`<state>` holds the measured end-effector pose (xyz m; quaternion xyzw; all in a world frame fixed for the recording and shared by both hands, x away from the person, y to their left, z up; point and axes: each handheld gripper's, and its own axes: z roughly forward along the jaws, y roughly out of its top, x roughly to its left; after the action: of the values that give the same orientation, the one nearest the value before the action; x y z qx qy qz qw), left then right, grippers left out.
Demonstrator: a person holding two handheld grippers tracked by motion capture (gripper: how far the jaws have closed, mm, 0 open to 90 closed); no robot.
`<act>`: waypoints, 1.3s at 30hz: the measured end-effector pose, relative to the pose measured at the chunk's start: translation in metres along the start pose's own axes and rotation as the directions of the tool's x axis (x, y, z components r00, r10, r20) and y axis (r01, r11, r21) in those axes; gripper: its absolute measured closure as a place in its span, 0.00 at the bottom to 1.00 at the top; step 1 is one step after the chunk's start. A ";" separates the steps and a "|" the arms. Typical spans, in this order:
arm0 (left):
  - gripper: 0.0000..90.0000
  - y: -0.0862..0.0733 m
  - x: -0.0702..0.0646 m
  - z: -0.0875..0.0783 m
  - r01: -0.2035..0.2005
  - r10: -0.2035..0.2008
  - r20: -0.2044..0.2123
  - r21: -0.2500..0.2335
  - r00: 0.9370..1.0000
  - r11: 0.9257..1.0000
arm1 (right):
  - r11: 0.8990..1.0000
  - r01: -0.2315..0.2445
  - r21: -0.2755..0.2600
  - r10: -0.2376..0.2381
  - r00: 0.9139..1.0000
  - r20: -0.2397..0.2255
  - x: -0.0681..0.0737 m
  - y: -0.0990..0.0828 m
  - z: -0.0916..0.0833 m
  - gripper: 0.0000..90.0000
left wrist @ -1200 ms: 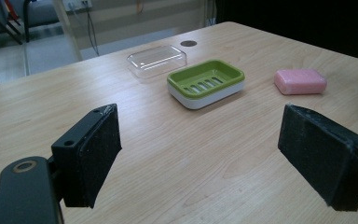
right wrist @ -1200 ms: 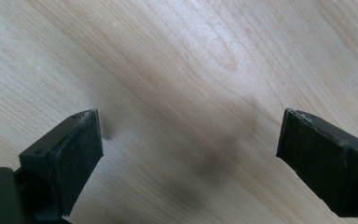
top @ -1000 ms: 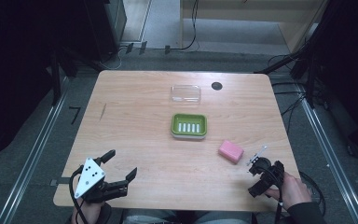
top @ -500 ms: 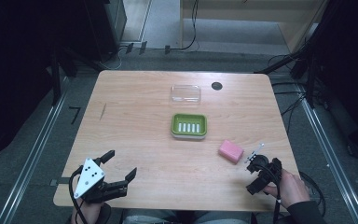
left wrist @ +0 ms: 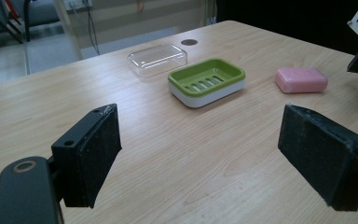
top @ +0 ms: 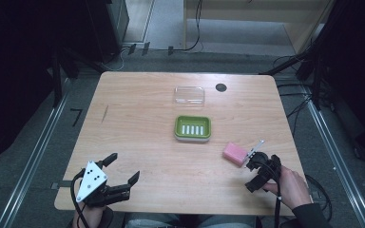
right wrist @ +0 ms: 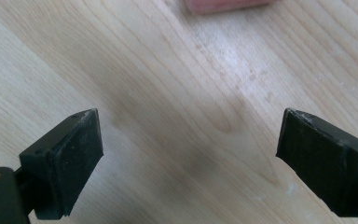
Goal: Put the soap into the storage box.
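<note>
Pink, rounded soap bar [top: 235, 153] lies flat just beside the wide-open, empty right gripper [top: 259, 166].

A pink rectangular bar of soap with rounded corners [top: 235, 153] lies flat on the wooden tabletop, toward its right side. It sits apart from a green plastic soap dish with a slotted floor and white base [top: 193, 128], which lies diagonally behind and to its left. The bar looks whole and smooth.
</note>
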<state>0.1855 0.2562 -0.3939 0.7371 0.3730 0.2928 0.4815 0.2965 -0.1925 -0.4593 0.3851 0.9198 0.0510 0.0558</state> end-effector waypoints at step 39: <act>0.15 0.000 0.000 0.000 -0.006 0.006 0.003 0.009 1.000 1.000 | 0.998 0.042 -0.056 -0.044 0.999 -0.027 -0.015 0.049 0.003 0.08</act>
<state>0.1855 0.2556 -0.3941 0.7407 0.3715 0.2915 0.4778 0.3421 -0.1690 -0.4545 0.3627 0.9268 0.0808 0.0546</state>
